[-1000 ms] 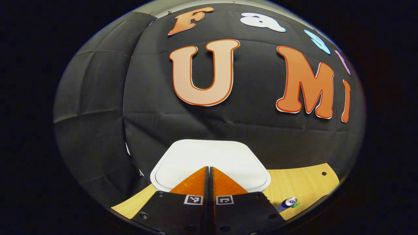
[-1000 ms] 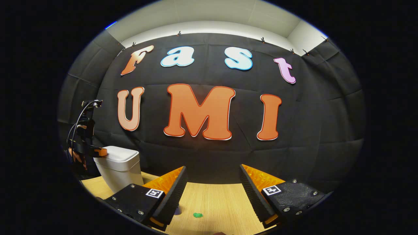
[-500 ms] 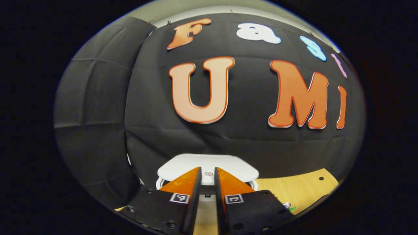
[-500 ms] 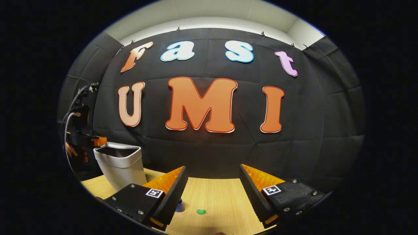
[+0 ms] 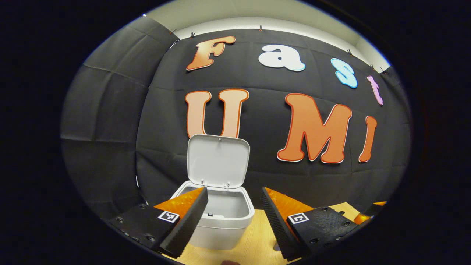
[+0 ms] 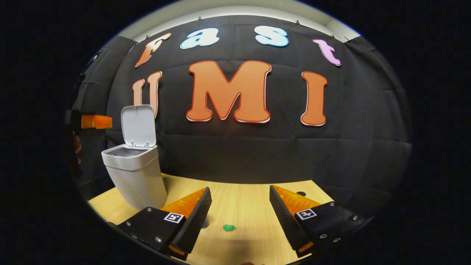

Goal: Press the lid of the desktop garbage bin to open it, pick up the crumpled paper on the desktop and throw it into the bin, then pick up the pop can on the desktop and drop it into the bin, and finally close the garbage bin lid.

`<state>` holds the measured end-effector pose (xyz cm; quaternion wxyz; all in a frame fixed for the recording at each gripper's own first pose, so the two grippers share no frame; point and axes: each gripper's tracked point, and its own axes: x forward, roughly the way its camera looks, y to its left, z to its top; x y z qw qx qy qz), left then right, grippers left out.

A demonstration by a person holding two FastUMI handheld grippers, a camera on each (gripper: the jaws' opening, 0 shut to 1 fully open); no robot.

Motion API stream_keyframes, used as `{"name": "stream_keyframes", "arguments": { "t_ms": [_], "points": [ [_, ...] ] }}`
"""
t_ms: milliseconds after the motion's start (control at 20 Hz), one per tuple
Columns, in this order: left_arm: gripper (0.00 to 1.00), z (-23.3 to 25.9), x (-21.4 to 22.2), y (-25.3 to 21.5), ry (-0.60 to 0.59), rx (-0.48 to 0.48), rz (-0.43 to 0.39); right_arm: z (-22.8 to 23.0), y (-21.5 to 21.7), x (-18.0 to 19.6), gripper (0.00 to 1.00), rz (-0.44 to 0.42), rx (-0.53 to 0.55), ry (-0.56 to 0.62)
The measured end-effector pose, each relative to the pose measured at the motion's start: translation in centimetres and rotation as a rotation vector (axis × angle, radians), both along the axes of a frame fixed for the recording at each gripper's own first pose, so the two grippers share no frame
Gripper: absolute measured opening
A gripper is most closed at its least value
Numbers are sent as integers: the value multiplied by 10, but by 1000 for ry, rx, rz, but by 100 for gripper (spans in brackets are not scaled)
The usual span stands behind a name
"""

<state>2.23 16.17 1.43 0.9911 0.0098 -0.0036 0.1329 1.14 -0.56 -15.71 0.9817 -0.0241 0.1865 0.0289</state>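
Bin (image 5: 220, 221) lid (image 5: 218, 162) up, step one done. Both claws, left (image 5: 234, 217) and right (image 6: 240, 215), released, empty; paper, can, lid-close remain.

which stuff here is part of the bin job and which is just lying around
Part of the job:
bin, open
lid, standing up
green crumpled paper on the table

Just there:
wooden table
hole in the table

You get even overhead light from twelve o'clock, sharp focus throughout, soft shadows on the desktop (image 6: 243, 206), and heavy fisheye bending toward every edge.
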Motion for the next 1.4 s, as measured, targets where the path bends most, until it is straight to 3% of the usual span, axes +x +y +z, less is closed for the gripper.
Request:
{"name": "stream_keyframes", "arguments": {
  "t_ms": [150, 600, 950, 1000, 1050, 1150, 1250, 1300, 1350, 1400],
  "points": [
    [92, 4, -20, -26, -26, -25, -48, -50, -3, 2, 94, 16, -35, 114],
    [94, -4, -55, -71, 33, 117, -82, -121, 19, 19, 95, 71, -70, 213],
    [94, -6, -76, -69, 94, 181, -58, -208, 21, 33, 94, 72, -83, 368],
    [95, -7, -79, -67, 102, 185, -47, -221, 22, 33, 80, 61, -72, 397],
    [95, -9, -82, -63, 114, 187, -37, -232, 21, 32, 86, 46, -70, 432],
    [95, -13, -88, -60, 135, 189, -20, -248, 22, 24, 63, 34, -58, 487],
    [95, -15, -89, -55, 150, 185, -9, -268, 26, 11, 51, 49, -80, 549],
    [95, -15, -89, -55, 156, 182, -8, -271, 26, 5, 33, 57, -91, 560],
    [95, -18, -88, -56, 160, 178, -9, -271, 26, 6, 37, 61, -98, 540],
    [95, -20, -87, -57, 164, 178, -12, -273, 28, 4, 35, 66, -96, 547]
  ]
}}
